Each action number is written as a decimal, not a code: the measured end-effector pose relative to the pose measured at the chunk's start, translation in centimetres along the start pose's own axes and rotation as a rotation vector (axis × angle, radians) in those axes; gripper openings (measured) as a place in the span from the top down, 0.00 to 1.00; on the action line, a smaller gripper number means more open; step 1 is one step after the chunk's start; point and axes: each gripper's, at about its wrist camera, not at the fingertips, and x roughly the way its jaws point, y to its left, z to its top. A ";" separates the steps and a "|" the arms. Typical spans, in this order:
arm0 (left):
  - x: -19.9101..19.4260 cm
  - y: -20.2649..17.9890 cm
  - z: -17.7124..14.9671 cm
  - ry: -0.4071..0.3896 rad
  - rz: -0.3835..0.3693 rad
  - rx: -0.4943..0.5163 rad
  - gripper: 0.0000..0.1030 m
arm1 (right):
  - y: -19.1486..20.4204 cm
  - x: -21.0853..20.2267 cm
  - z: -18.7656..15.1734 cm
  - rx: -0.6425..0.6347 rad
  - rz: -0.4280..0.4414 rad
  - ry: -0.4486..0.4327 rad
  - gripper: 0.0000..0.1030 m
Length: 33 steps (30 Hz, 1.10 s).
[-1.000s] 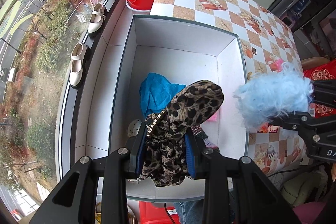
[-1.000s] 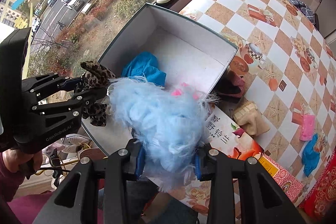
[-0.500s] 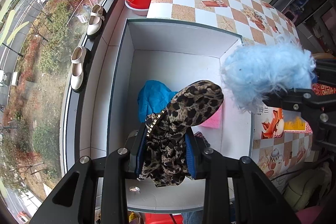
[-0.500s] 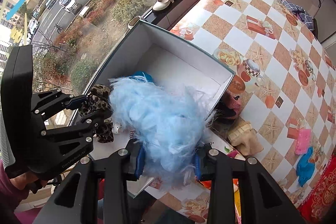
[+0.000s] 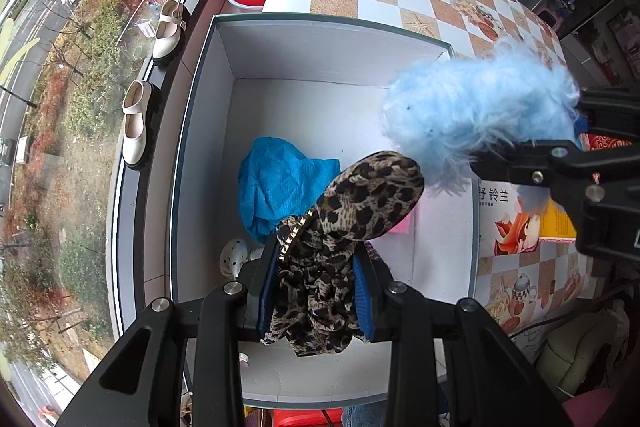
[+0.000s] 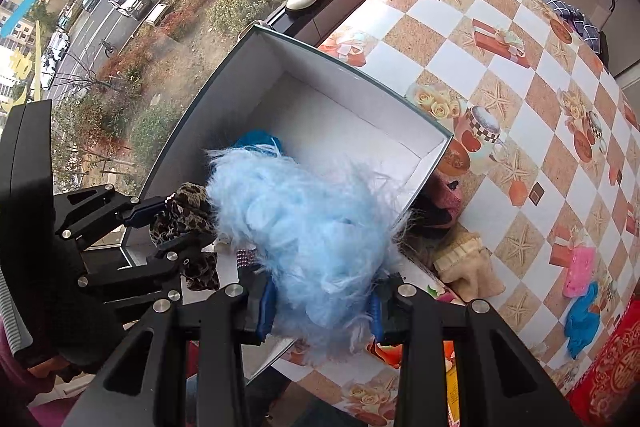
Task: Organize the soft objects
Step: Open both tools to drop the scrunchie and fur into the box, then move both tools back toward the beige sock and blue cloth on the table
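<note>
**Soft objects: 2 pieces carried over the white box**

Soft objects are going into the white box [image 5: 304, 99], and we judge that we are at the drop-off step with both hands loaded. Our left gripper [image 5: 316, 287] points straight down over the near end of the box, its fingers clamped on a leopard-print fabric piece [image 5: 352, 211] that bulges out above the pads. Our right gripper [image 6: 320, 307] is clamped on a fluffy light-blue piece [image 6: 304, 219], which hangs over the right wall of the box, partly inside its outline and partly above the table.

Already in the box lie a blue cloth [image 5: 276, 183], a small pink item [image 5: 404, 227] and a white dotted thing [image 5: 234, 257] near the front wall.

Next, we judge, each gripper needs to come lower over bare floor of the box and part its fingers. The far half of the box is free; the near half is crowded.

The 2 grippers sit close together, so the blue fluff could brush the leopard piece. Outside the box, just beyond its right wall, a dark-and-pink piece [image 6: 440, 203] and a beige knit one [image 6: 468, 267] wait on the checked tablecloth [image 6: 520, 75]; farther off lie a pink piece [image 6: 578, 271] and a blue one [image 6: 584, 319]. A printed carton [image 5: 504, 223] touches the box wall.
</note>
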 end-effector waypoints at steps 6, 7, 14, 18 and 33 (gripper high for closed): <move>-0.2 -1.1 -0.1 0.000 -0.008 0.028 0.65 | 0.0 -0.2 0.4 0.000 -0.002 -0.006 0.65; -0.3 -1.3 -0.1 -0.005 -0.010 0.031 0.64 | 0.0 -0.1 0.4 0.001 -0.001 -0.004 0.65; -2.2 -2.5 -0.8 -0.120 0.089 0.068 0.22 | -0.4 0.1 0.5 0.040 0.010 0.005 0.00; -3.3 -2.7 -0.8 -0.166 0.119 0.068 0.22 | -1.2 -1.0 0.6 0.107 0.003 -0.020 0.00; -17.3 -5.7 0.4 -0.641 -0.025 0.054 0.00 | -8.1 -12.6 -2.3 0.360 0.057 -0.220 0.00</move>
